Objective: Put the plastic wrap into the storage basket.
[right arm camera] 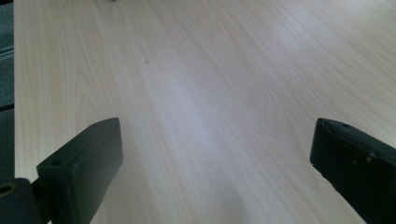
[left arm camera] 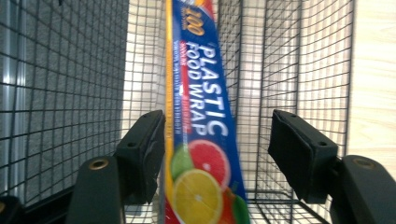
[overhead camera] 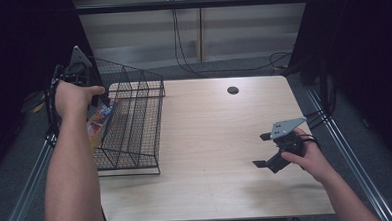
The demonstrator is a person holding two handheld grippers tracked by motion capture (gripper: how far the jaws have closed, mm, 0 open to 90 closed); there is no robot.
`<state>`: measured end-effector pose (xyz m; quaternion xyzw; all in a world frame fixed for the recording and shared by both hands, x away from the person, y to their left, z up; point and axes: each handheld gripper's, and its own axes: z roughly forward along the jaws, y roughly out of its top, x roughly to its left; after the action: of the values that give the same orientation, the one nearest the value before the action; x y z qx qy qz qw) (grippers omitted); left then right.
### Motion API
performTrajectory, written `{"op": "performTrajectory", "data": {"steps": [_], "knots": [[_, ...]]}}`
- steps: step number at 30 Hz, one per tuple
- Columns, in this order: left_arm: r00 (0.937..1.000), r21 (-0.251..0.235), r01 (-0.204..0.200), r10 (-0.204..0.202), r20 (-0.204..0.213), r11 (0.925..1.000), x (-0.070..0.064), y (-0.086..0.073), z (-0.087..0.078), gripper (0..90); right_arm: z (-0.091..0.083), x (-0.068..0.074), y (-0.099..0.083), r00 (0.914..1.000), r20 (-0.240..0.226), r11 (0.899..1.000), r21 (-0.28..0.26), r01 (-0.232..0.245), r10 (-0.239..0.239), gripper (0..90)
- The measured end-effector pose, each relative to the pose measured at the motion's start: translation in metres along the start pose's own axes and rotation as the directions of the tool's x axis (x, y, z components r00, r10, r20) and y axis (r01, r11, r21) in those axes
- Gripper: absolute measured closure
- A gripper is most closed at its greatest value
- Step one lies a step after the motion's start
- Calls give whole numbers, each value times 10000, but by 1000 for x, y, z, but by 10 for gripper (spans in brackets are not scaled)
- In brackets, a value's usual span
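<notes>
Jaws of the left gripper (left arm camera: 217,154) straddle the plastic wrap box (left arm camera: 203,121), touching one side.

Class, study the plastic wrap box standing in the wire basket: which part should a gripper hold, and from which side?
Grip the plastic wrap box across its narrow faces near the top end, coming from above: it stands on end between the wire basket dividers, which block its sides.

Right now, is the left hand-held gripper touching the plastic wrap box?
Touching. In the left gripper view, one pad rests against the plastic wrap box edge; the other jaw stands clear.
</notes>
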<state>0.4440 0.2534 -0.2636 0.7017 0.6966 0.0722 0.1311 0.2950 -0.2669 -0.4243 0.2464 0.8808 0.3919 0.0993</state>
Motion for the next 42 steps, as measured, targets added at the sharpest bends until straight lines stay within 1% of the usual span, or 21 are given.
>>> {"op": "performTrajectory", "data": {"steps": [3,4,6,7,11,13,15,18,20,21,22,23,25,26,27,28,33,36,40,41,42], "knots": [[9995,-80,-224,226,236,9997,-4,-2,-1,350,-1,-1,-1,10000,24,10000,8,-56,56,24],[9993,-91,-305,307,211,9995,-6,-3,-2,347,-1,-1,-1,10000,20,10000,-18,-25,25,24],[9988,-276,-336,345,349,9991,-10,-4,-5,336,-1,1,-1,10000,-27,10000,-4,11,-11,24],[9982,-391,-448,463,368,9982,-11,-4,-7,329,-1,2,0,10000,-12,10000,2,5,-5,24],[9956,-597,-648,686,635,9961,-22,-6,-11,309,0,3,0,10000,-17,10000,39,86,-86,24],[9931,-694,-855,907,745,9939,-28,-8,-11,306,0,4,1,9999,5,9999,48,112,-112,24],[9913,-815,-930,1000,860,9923,-34,-9,-10,298,0,5,1,9999,-38,9999,36,115,-115,24],[9853,-869,-1152,1250,1169,9895,-42,-11,-7,285,-1,6,1,9999,7,9999,67,139,-140,25],[9822,-972,-1212,1335,1321,9879,-48,-13,-5,281,-2,6,1,9999,49,9999,36,115,-115,24],[9822,-972,-1212,1335,1321,9879,-48,-13,-5,278,-2,6,1,9999,49,9999,36,115,-115,24],[9796,-1003,-1318,1451,1388,9862,-50,-14,-3,278,-2,6,1,9999,66,9999,32,141,-141,24],[9782,-1138,-1289,1452,1484,9851,-54,-15,0,277,-2,7,1,9999,79,9999,2,122,-122,24],[9769,-1149,-1308,1478,1543,9847,-56,-16,1,277,-2,7,0,9999,91,9999,28,126,-126,24],[9722,-1152,-1362,1551,1754,9840,-59,-18,5,276,-1,8,0,9999,75,9999,57,156,-156,24],[9710,-1222,-1367,1573,1799,9831,-61,-19,6,276,0,9,0,9998,57,9998,116,177,-178,24],[9682,-1245,-1473,1687,1846,9812,-62,-20,7,275,1,9,-1,9999,18,9998,133,170,-170,24],[9544,-1292,-1689,1949,2261,9771,-70,-23,12,271,3,10,-1,9998,35,9996,223,182,-183,24],[9470,-1308,-1855,2127,2406,9739,-74,-26,16,270,5,11,-2,9997,-11,9993,289,245,-245,25],[9374,-1366,-2128,2416,2509,9675,-79,-29,19,262,7,12,-2,9996,-19,9989,387,272,-272,25],[9362,-1378,-2140,2433,2535,9671,-81,-30,20,260,8,12,-3,9996,-17,9988,399,283,-283,25],[9328,-1382,-2227,2521,2575,9651,-82,-31,20,258,8,12,-3,9996,-47,9987,413,293,-292,25]]}}
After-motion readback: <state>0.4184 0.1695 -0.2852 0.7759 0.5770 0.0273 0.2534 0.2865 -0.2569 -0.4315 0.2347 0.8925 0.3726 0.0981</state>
